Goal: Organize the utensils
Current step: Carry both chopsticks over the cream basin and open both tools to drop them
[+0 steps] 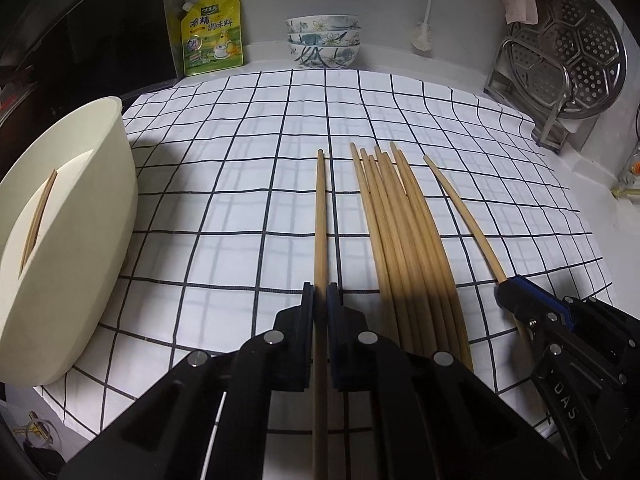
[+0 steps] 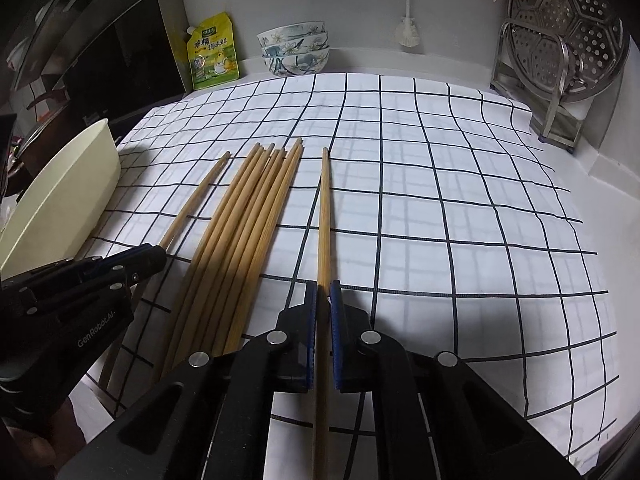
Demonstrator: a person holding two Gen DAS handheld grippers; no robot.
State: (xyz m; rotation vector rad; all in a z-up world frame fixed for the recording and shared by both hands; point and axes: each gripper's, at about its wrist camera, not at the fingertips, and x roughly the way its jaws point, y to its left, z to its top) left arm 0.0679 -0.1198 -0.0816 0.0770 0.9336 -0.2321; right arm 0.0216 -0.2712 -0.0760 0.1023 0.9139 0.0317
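Left chopstick [image 1: 320, 216]: single wooden stick lying on the checked cloth [image 1: 240, 200], apart from the bundle. Its long axis runs 6 to 12 o'clock in the left wrist view, in line with the left tool [image 1: 320, 300]. The left tool is clenched on this stick near its thick end; the pads press it from both sides and the shaft passes back between the fingers.

Right chopstick [image 2: 325, 216]: a second single stick, on the far side of the bundle. Its axis also runs 6 to 12 o'clock in its own view, along the right tool [image 2: 323, 300]. The right tool is likewise clenched on it near the thick end.

Bundle of chopsticks [image 1: 400, 240]: several sticks lie side by side on the cloth between the two held ones, tips toward 12 o'clock. No tool touches it.

Cream holder [image 1: 80, 220]: stands on the cloth at 9 o'clock from the left tool, with one stick [image 1: 40, 216] already inside. Judgement: it is the likely destination. The left tool is clearly nearer; the right would have to cross over the bundle.

Each stick lies nearly flat, so it will probably need tipping upright before it enters the holder.

Background at 12 o'clock: stacked floral bowls [image 1: 323, 40], yellow seasoning pouch [image 1: 212, 32] and steamer rack [image 1: 568, 52] on the tabletop [image 1: 400, 67].
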